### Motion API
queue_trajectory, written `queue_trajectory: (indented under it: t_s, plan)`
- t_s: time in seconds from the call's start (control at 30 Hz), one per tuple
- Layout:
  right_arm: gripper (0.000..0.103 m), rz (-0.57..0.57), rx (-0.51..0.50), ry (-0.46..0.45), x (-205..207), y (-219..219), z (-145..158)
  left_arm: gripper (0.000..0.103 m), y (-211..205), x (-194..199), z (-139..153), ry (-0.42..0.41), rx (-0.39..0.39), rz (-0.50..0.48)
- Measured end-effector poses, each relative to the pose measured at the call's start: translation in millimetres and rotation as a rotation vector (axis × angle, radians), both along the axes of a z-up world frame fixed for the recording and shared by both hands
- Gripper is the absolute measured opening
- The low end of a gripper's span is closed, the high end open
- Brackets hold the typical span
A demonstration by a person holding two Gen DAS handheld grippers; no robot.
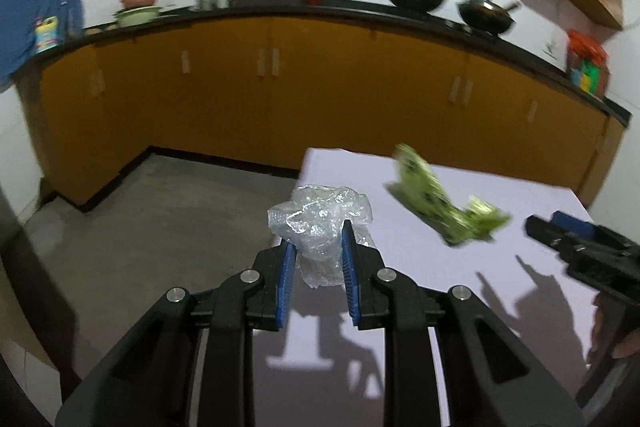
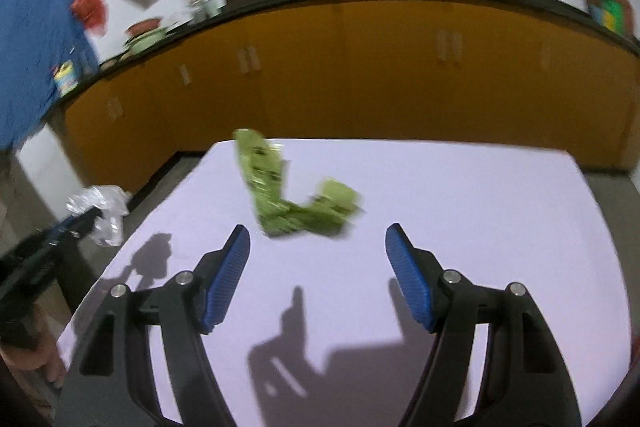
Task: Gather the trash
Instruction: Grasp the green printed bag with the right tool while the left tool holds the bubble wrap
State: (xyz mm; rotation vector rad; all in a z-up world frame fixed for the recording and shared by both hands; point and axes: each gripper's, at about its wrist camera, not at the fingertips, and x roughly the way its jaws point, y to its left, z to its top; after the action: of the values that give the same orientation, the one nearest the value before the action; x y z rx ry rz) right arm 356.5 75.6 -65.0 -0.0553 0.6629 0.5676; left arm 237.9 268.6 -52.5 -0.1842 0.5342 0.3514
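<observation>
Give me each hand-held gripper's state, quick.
Left hand-held gripper: closed on the crumpled clear plastic wrap.
Right hand-held gripper: open, holding nothing.

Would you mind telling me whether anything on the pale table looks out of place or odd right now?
Yes: a crumpled green printed wrapper lies bent on the otherwise bare pale table, ahead of the open right gripper. The left gripper is shut on a crumpled clear plastic wad. Nothing looks spilled.

Left wrist view: set above the table's (image 1: 460,267) left edge, looking forward toward the cabinets (image 1: 280,87).
Right wrist view: low over the table (image 2: 480,207), facing the same cabinets (image 2: 360,67).
Shared: green wrapper (image 1: 444,205) (image 2: 288,195), tabletop, counter (image 1: 360,11).
</observation>
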Motion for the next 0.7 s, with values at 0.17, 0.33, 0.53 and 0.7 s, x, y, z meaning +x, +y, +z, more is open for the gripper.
queue_trajectory:
  t_s: [0.17,0.33,0.53,0.7]
  plan:
    - [0.069,0.044,-0.088,0.033,27,54,-23,0.022,31,-3,-3,-0.005,-0.017,0.082]
    - [0.045,0.038,-0.219,0.089,43,78,-43,0.022,36,-1,-6,-0.001,-0.017,0.093]
    - [0.021,0.009,-0.238,0.1,34,46,-44,0.022,21,-3,1,-0.006,-0.023,0.063]
    - [0.02,-0.062,-0.179,0.096,6,-24,-26,0.022,-5,-9,12,-0.023,-0.032,0.008]
